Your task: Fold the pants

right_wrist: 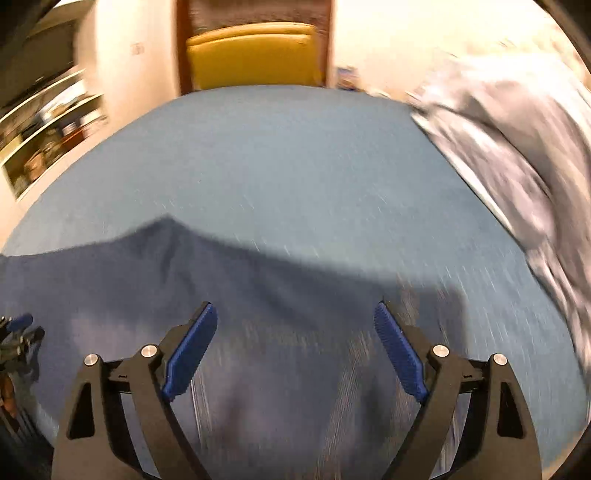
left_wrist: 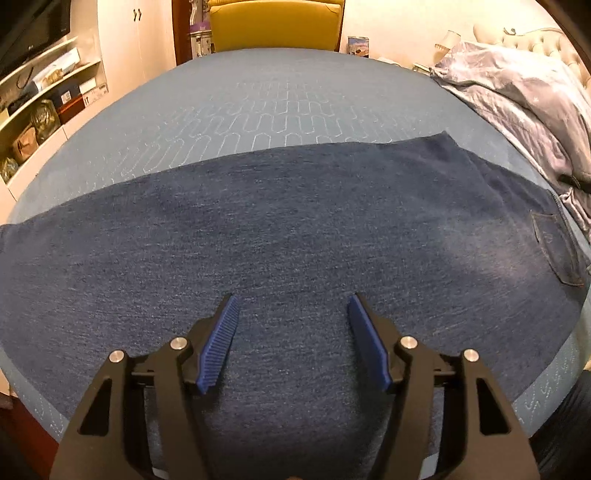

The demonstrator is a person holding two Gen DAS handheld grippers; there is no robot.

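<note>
Dark blue denim pants lie flat across a light blue quilted bed cover, folded lengthwise, with a back pocket at the right end. My left gripper hovers over the middle of the pants. Its blue ribbed pads stand apart with only flat cloth below them. The right wrist view is motion-blurred. There my right gripper stands wide open above one end of the pants, with bare bed cover beyond. Neither gripper holds any fabric.
A crumpled grey-blue quilt is heaped at the bed's right side and also shows as a blurred quilt. A yellow chair stands past the far edge. Shelves with bags and boxes line the left wall.
</note>
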